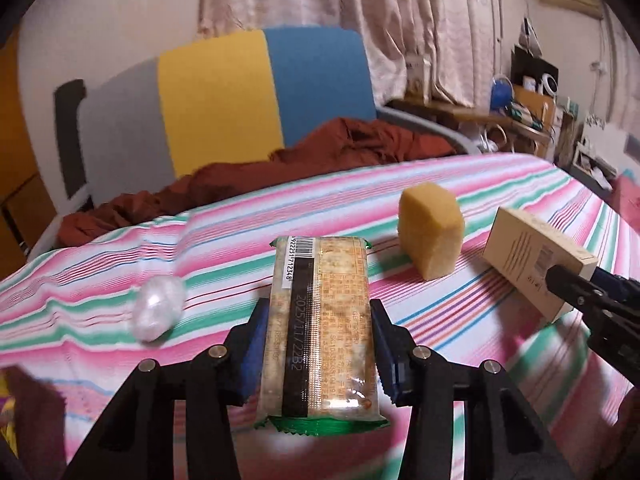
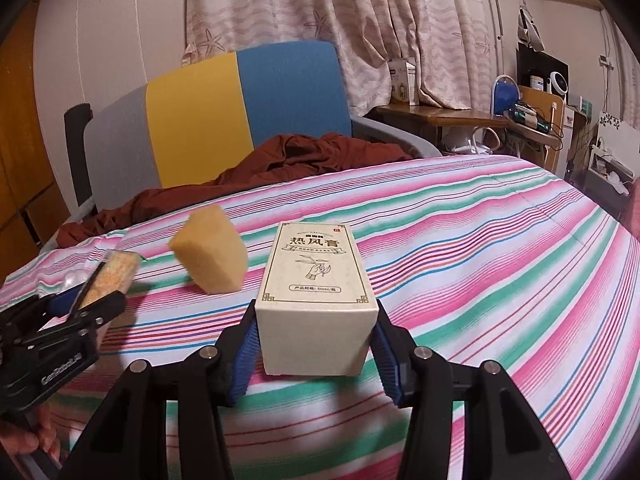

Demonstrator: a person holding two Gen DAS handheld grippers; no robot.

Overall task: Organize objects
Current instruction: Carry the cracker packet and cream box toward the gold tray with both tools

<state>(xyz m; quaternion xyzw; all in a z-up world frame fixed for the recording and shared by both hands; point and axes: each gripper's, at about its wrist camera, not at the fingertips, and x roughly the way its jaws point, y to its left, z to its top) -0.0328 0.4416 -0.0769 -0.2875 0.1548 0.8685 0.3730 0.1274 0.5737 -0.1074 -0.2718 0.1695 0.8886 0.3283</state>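
A clear snack packet (image 1: 320, 272) with a barcode and green ends lies lengthwise between the blue pads of my left gripper (image 1: 318, 320), which is shut on it. In the right wrist view that left gripper (image 2: 96, 292) shows at the far left with the packet (image 2: 114, 276). My right gripper (image 2: 317, 312) is shut on a cream printed box (image 2: 316, 264), also seen at the right of the left wrist view (image 1: 532, 264). A yellow sponge block (image 1: 432, 232) stands on the bed between the two. A white plastic-wrapped lump (image 1: 158, 308) lies to the left.
Everything rests on a bed with a pink, green and white striped sheet (image 1: 440, 340). A rust-red cloth (image 1: 320, 152) is heaped at the far edge, before a grey, yellow and blue chair (image 1: 216, 96). A cluttered desk (image 2: 460, 116) stands at the back right.
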